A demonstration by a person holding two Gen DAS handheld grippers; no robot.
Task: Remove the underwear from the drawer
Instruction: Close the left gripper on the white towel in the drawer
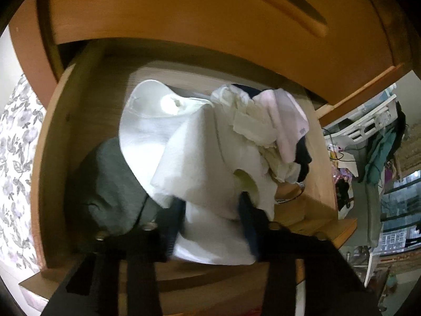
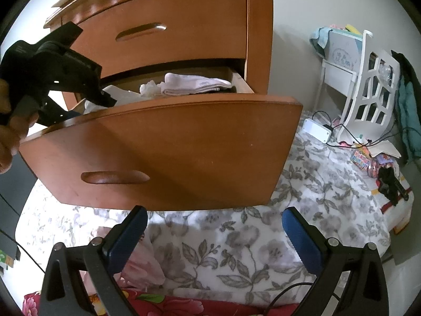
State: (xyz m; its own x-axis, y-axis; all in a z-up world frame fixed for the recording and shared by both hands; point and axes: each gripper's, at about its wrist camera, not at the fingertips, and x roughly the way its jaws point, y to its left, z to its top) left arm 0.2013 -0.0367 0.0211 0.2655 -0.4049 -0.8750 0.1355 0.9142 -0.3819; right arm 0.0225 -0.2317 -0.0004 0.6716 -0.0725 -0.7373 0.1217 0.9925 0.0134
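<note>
Nearest the left wrist camera, the left gripper (image 1: 210, 226) is closing its dark-padded fingers (image 1: 250, 226) on a white garment (image 1: 210, 173), whose cloth is bunching between the jaws and draping over them; this is judged to be the underwear named in the task, though the folds are hiding its exact cut. The garment is lying partly lifted inside the open drawer (image 1: 50, 137), with its lower edge reaching over the drawer's front rim, so the grasp is judged made while the removal itself is not yet finished. Just beside it, to the left, a grey-green cloth (image 1: 110, 184) is resting on the drawer floor; farther back, crumpled white pieces (image 1: 250, 121), a pale pink item (image 1: 286, 121) and a dark item (image 1: 302, 158) are lying in a heap near the right wall. In the right wrist view, the right gripper (image 2: 214, 237) is hanging with its blue pads (image 2: 302, 239) spread wide and holding nothing, below the drawer front (image 2: 168, 152) and above a floral bedcover (image 2: 263, 250). Beyond, the left gripper is reaching over the drawer's rim, a hand (image 2: 10, 137) gripping it. Farthest, the closed upper drawer (image 2: 163, 34) of the dresser is standing shut. What is left, by this judgement: lifting the cloth clear of the rim and carrying it away.
</note>
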